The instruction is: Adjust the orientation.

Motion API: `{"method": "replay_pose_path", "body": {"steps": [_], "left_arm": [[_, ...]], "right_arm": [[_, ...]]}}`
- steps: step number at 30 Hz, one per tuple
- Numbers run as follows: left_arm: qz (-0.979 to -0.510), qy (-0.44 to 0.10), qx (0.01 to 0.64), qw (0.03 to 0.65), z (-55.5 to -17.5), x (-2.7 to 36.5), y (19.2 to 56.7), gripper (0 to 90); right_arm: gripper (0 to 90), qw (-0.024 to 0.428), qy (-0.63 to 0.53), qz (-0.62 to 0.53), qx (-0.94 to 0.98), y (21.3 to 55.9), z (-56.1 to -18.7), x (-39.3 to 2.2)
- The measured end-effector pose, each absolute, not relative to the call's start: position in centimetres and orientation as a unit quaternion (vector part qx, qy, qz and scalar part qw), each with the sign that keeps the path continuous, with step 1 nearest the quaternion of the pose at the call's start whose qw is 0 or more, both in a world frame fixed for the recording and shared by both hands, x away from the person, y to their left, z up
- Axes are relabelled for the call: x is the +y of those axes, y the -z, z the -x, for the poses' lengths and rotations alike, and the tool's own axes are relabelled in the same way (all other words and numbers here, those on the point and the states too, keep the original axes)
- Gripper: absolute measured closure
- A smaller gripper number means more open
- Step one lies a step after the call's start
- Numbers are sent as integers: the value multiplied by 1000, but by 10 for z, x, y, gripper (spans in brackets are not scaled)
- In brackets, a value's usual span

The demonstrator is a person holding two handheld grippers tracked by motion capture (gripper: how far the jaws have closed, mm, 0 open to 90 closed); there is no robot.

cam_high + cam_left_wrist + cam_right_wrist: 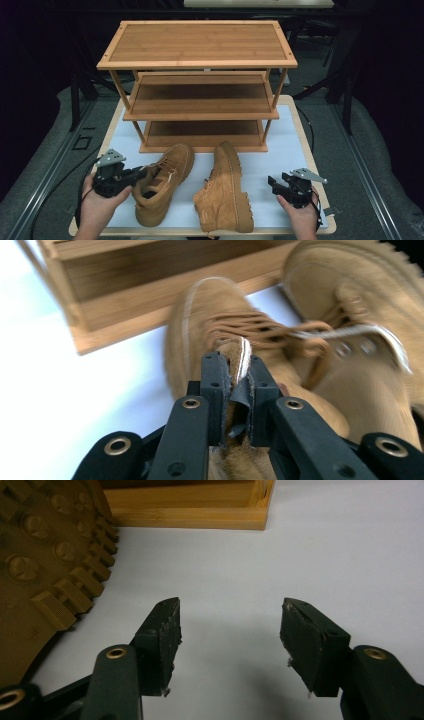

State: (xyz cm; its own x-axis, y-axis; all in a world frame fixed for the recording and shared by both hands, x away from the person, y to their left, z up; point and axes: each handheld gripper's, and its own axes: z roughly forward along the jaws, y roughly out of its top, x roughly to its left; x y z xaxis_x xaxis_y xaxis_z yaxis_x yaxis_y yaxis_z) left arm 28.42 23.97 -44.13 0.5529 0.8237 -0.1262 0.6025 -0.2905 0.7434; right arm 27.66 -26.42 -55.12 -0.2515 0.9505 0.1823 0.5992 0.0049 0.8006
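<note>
At the lower left of the high view, the left claw [141, 174] pinches the collar edge of the left tan boot [162, 182], which stands upright on the white counter [280, 150] in front of the bamboo shoe rack [197, 65]. The right tan boot [225, 192] lies tipped on its side just beside it. At lower right, the right claw [272, 182] hangs wide open over bare counter, apart from that boot's sole.

Wooden three-tier rack [200, 107], white tabletop [285, 145]
</note>
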Motion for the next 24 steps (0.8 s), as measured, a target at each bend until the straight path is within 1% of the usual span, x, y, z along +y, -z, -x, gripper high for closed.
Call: {"method": "replay_pose_path", "body": {"steps": [1, 2, 6, 13, 16, 18, 24], "left_arm": [[-795, -141, 448, 384, -289, 244, 442, 821], [-795, -123, 450, 387, -295, 250, 442, 821], [-805, -121, 441, 377, -298, 252, 441, 815], [-822, -120, 436, 346, -301, 245, 435, 771], [-819, -115, 440, 349, -302, 247, 435, 745], [-817, -93, 452, 344, -306, 252, 435, 718], [-830, -75, 457, 311, -308, 249, 432, 682]], "right_arm": [[407, 214, -411, -575, 675, 551, -277, -265], [407, 213, -412, -576, 674, 551, -277, -265], [407, 213, -420, -573, 670, 553, -278, -264], [407, 209, -413, -573, 676, 552, -277, -262], [407, 210, -419, -573, 673, 553, -277, -262], [407, 203, -417, -575, 674, 552, -277, -264], [407, 203, -418, -576, 672, 552, -277, -264]]}}
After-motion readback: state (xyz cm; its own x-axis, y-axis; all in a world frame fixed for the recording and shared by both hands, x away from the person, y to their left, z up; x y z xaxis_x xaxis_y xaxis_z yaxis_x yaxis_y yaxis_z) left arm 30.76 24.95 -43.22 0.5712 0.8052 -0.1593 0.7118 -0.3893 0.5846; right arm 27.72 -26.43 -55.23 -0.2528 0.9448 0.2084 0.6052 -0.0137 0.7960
